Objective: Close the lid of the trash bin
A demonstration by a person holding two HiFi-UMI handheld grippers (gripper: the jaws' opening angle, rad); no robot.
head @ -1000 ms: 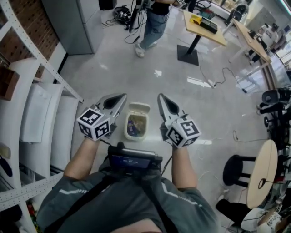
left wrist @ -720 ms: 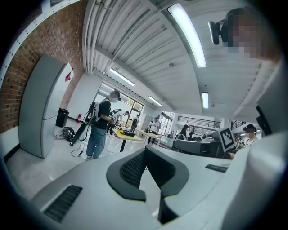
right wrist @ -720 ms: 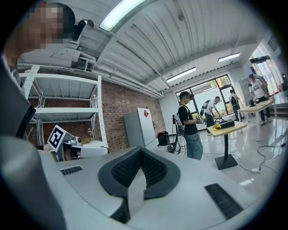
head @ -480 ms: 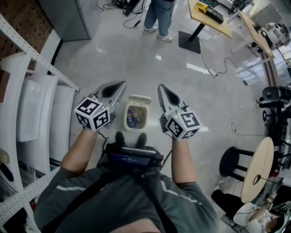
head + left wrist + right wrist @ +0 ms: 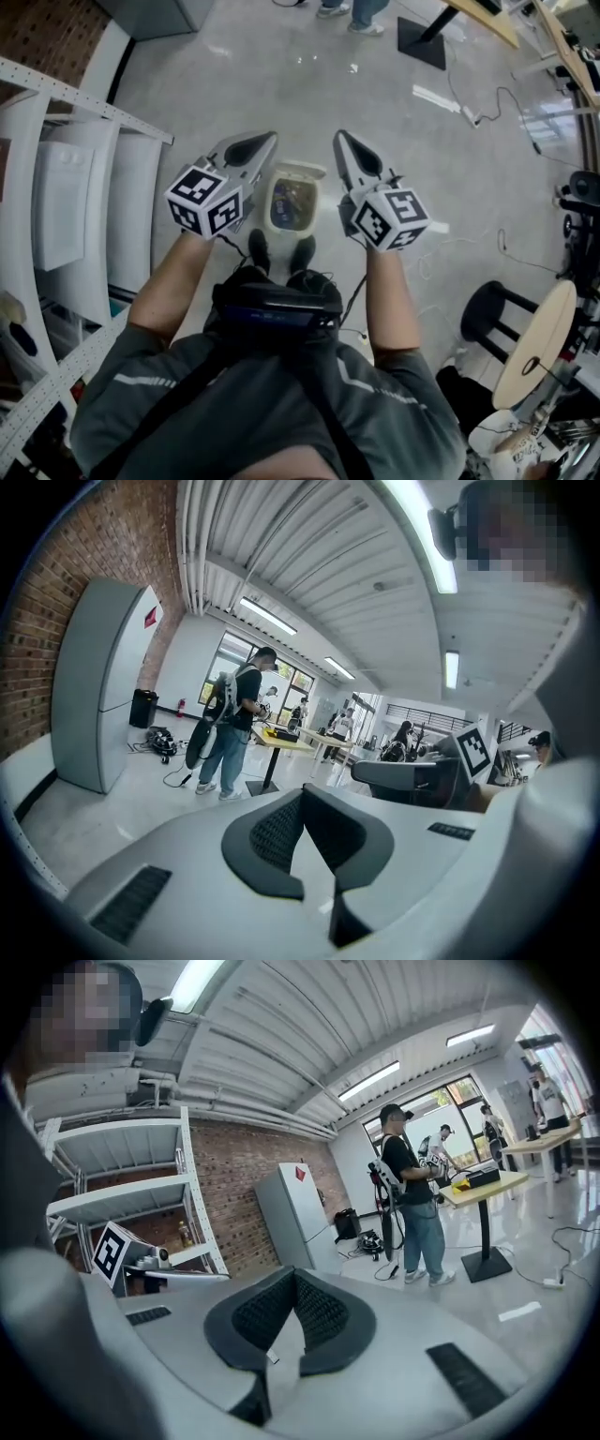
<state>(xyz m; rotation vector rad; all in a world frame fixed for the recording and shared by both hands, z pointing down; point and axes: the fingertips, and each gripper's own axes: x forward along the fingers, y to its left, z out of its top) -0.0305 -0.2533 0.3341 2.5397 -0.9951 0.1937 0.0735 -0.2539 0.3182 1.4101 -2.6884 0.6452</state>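
A small cream trash bin (image 5: 292, 204) stands on the floor just ahead of the person's shoes, seen from straight above in the head view. Its lid (image 5: 303, 172) is swung up at the far side, and dark and blue rubbish shows inside. My left gripper (image 5: 266, 140) hovers above the bin's left side. My right gripper (image 5: 339, 137) hovers above its right side. Both are shut with nothing between their pads, and neither touches the bin. The left gripper (image 5: 302, 793) and the right gripper (image 5: 293, 1274) look out level over the room in their own views, where the bin is hidden.
A white metal rack (image 5: 66, 202) runs along the left. A black stool (image 5: 493, 323) and a round wooden table (image 5: 536, 343) stand at the right. A table base (image 5: 424, 42), floor cables (image 5: 487, 108) and a standing person (image 5: 412, 1199) lie further ahead.
The person has stepped towards the bin, and their shoes now show just behind it. Both grippers have risen in the view, still on either side of the bin and shut. The lid stays open.
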